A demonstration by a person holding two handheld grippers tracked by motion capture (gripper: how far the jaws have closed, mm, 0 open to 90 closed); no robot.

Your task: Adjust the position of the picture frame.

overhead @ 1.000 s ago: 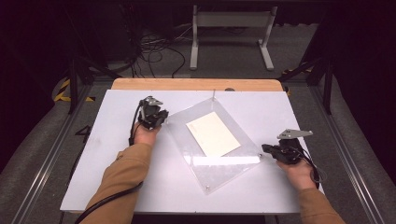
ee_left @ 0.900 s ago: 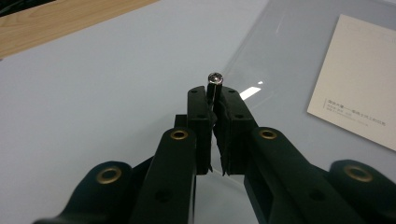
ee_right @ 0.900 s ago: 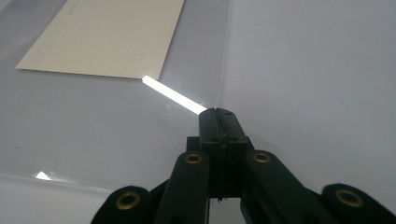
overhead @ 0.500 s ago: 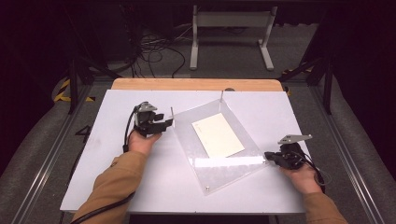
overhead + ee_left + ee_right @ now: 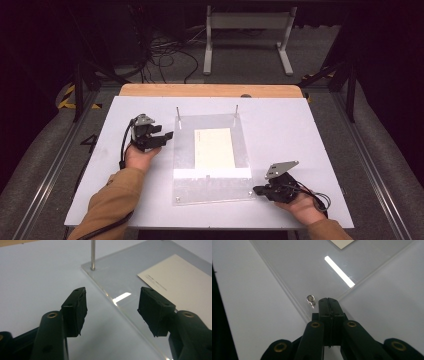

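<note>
A clear acrylic plate [image 5: 212,185] lies flat and square on the white table, with a cream card [image 5: 214,148] on it and two thin metal posts [image 5: 178,112] at its far corners. My left gripper [image 5: 167,136] is at the plate's left edge. Its jaws have just been opening and now stand open [image 5: 112,297]; the plate's edge [image 5: 120,277] runs between them, touched by neither pad. The card [image 5: 180,280] lies beyond the right jaw. My right gripper [image 5: 257,190] is shut, nothing visible between its pads, tips [image 5: 328,300] at the plate's near right corner beside a small screw [image 5: 310,298].
The white table top [image 5: 310,145] has bare room on both sides of the plate. A wooden strip [image 5: 210,90] runs along its far edge. Beyond it are a dark floor with cables [image 5: 165,55] and a white stand [image 5: 245,30].
The plate has swung from a skewed lie to square with the table. My left jaws went from shut to open at its left edge. My right hand moved left and nearer with the plate's corner.
</note>
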